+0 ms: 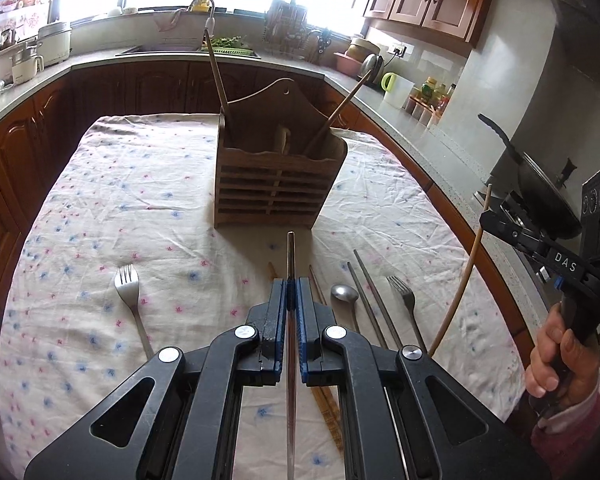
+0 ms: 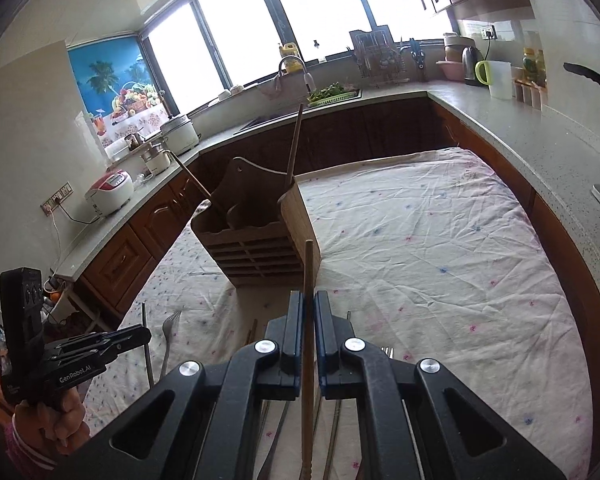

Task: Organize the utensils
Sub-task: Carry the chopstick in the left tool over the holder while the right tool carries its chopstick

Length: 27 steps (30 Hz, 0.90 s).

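Metal chopstick (image 1: pixel 291 264) is clamped in the left tongs (image 1: pixel 291 292) at lower centre; a wooden chopstick (image 2: pixel 308 272) is clamped in the right tongs (image 2: pixel 309 312), below the wooden holder (image 1: pixel 278 172).

We see a slatted wooden utensil holder (image 1: pixel 278 184) upright on the cloth, two sticks leaning inside; forks (image 1: pixel 130 300), a spoon (image 1: pixel 344 294) and chopsticks (image 1: pixel 370 300) lie before it.
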Tool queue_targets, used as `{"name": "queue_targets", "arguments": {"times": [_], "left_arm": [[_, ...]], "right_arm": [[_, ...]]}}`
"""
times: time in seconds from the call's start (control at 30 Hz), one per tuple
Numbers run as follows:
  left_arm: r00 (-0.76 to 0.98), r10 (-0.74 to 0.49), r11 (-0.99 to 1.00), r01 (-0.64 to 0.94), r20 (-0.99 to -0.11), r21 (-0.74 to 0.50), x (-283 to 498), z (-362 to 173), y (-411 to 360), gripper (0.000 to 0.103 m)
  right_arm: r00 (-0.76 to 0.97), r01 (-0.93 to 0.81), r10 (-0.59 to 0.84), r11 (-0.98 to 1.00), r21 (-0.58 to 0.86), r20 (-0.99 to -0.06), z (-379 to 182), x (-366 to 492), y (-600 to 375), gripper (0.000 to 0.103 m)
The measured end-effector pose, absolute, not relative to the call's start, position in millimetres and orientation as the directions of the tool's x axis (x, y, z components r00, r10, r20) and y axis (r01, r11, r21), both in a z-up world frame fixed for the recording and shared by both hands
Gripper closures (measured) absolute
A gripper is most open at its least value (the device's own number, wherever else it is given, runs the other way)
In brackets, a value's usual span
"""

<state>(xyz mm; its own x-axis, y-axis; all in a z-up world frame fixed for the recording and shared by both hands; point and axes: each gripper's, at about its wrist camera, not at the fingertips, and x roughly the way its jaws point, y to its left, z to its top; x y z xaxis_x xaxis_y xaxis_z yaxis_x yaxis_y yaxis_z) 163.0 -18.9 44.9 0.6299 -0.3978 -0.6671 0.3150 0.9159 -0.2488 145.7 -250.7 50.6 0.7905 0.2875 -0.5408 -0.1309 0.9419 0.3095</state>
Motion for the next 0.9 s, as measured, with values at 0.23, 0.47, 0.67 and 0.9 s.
{"name": "queue_targets", "arguments": {"times": [0.23, 0.47, 0.67, 0.9], "left_arm": [[0.666, -0.419, 0.907, 0.336, -0.617, -0.254, 145, 70, -13, 0.099], [0.702, -0.427, 0.904, 0.346, -0.57, -0.252, 143, 90, -9, 0.099], [0.735, -0.428, 0.904, 0.352, -0.526, -0.244, 154, 111, -6, 0.099], [0.786, -0.419, 0.908, 0.348, -0.455, -0.234, 178, 144, 2, 0.099]], "right_arm": [[0.833, -0.15, 0.282, 0.943, 0.296, -0.476, 79, 121, -250, 0.098], [0.852, -0.171, 0.285, 0.944, 0.282, -0.438, 97, 121, -249, 0.098], [0.866, -0.182, 0.29, 0.941, 0.284, -0.407, 110, 132, -249, 0.098], [0.881, -0.195, 0.305, 0.931, 0.308, -0.363, 128, 155, -250, 0.098]]}}
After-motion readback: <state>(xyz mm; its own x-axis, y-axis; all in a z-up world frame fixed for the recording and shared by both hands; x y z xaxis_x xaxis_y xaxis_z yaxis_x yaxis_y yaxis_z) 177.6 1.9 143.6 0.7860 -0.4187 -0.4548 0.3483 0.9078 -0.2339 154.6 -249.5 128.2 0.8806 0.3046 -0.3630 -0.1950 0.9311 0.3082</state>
